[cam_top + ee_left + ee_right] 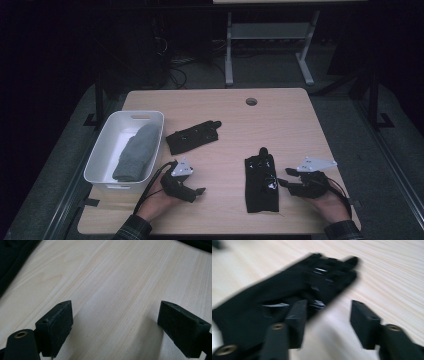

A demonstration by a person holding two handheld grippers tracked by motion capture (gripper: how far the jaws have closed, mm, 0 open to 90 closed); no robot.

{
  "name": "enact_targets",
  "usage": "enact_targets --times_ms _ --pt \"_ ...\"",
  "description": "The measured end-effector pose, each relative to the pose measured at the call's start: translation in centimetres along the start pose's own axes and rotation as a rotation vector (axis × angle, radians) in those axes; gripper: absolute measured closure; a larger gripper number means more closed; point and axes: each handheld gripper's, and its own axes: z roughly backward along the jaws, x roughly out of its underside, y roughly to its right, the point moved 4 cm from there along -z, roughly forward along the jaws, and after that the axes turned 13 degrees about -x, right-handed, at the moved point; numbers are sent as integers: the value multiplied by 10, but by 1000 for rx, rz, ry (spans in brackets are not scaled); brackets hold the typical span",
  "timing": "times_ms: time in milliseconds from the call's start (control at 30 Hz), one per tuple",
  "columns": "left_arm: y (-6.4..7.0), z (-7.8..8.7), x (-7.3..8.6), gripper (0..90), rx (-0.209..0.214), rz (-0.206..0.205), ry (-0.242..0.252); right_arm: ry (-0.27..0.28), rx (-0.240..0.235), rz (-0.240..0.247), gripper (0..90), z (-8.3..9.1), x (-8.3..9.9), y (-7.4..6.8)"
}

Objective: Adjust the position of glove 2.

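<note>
grey cloth (136,152) sits in the bin (102,145) — two black gloves (261,182) left; right gripper (284,179) spread at the near one's three o'clock, left gripper (199,192) spread too.

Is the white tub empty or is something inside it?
Not empty. A grey folded cloth lies inside the white tub, along its right side.

A white bin (102,150) stands at the left edge of the wooden table (280,125), a grey folded cloth (136,154) lying inside along its right wall. A round hole (251,101) is cut near the table's far edge. Beyond the table, on the dark floor, stands a grey metal frame (267,45) with cables (175,65) beside it on the left.
</note>
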Motion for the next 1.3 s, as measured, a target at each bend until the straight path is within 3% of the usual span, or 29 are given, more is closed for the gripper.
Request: enact_targets --times_ms 100,200,367,533,667,933,1100,1167,1300 --pt "0 0 0 119 1 -2 0 6 52 -32 296 2 8 18" --pt "0 0 0 119 2 -4 0 -5 80 -64 252 2 15 30" --pt "0 0 0 119 2 -5 -1 -14 95 -107 190 -2 20 40" --pt "1 -1 -5 152 -8 3 -22 -26 109 -106 154 -7 24 42" --pt "0 -2 -13 314 -15 8 -35 -7 107 -113 141 -8 25 44" --pt "-16 -8 -43 881 -59 48 -33 -11 104 -111 132 -8 25 44" --pt "-27 -18 -60 894 -77 64 -21 -11 106 -114 132 -7 25 43" --pt "-33 -22 -67 894 -98 53 -14 -10 106 -114 132 -7 26 43" --pt "-45 -32 -75 894 -107 82 -13 -10 107 -116 132 -7 26 43"
